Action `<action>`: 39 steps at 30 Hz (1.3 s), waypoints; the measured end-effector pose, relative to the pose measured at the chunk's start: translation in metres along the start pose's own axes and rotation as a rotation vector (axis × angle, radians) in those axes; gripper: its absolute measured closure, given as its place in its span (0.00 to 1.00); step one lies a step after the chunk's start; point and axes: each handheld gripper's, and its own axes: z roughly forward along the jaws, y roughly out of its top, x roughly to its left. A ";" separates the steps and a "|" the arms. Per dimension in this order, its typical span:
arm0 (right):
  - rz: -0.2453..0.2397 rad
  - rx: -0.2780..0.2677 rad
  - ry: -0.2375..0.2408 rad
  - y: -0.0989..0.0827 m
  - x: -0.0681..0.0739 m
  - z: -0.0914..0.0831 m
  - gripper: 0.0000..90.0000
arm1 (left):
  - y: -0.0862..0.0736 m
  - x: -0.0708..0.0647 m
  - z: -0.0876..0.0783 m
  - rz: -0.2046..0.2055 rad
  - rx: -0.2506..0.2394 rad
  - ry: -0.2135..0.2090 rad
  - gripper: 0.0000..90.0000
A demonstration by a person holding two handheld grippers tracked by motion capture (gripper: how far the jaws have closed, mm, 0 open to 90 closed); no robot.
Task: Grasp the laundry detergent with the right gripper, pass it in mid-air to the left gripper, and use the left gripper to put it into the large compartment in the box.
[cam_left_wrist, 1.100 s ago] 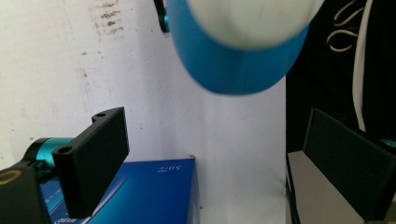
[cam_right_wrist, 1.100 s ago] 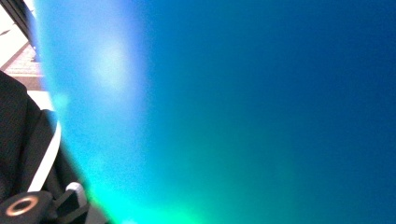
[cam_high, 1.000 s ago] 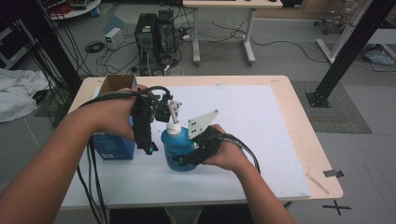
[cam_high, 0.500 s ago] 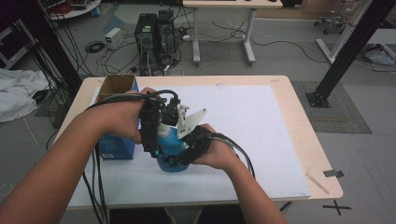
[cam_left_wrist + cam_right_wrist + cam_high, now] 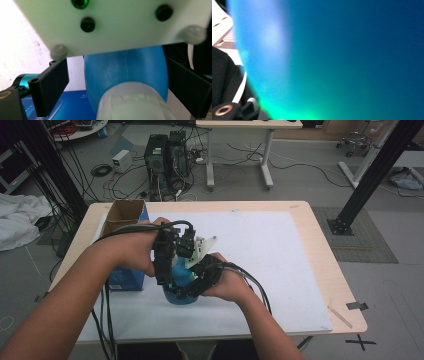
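Far left on the table (image 5: 320,270) sits a blue box (image 5: 125,279) w/ an open cardboard top, resting on the white mat (image 5: 265,250). Just right of it, the left gripper (image 5: 167,270) reaches down from above over the blue bottle (image 5: 181,287) – in the left gripper view its jaws stand wide open either side of the bottle (image 5: 125,72), a whitish cap (image 5: 132,105) between them, not clamped. The bottle stands on the mat near the front edge, touching distance from the box. Right gripper (image 5: 197,282) presses in at the bottle's right side – its own view is a blue-green blur (image 5: 332,60), so can't tell if it grips.
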 end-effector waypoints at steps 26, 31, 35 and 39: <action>0.016 -0.001 -0.009 -0.001 -0.001 0.001 0.51 | 0.002 0.001 0.004 0.020 0.033 0.023 0.16; 0.018 -0.003 -0.010 0.000 -0.001 0.001 0.51 | 0.002 0.001 0.004 0.018 0.038 0.023 0.18; 0.020 -0.005 -0.012 0.000 -0.001 0.001 0.51 | 0.003 0.001 0.003 0.016 0.037 0.022 0.21; 0.020 -0.007 -0.012 0.000 -0.002 0.002 0.51 | 0.003 0.001 0.003 0.014 0.038 0.017 0.22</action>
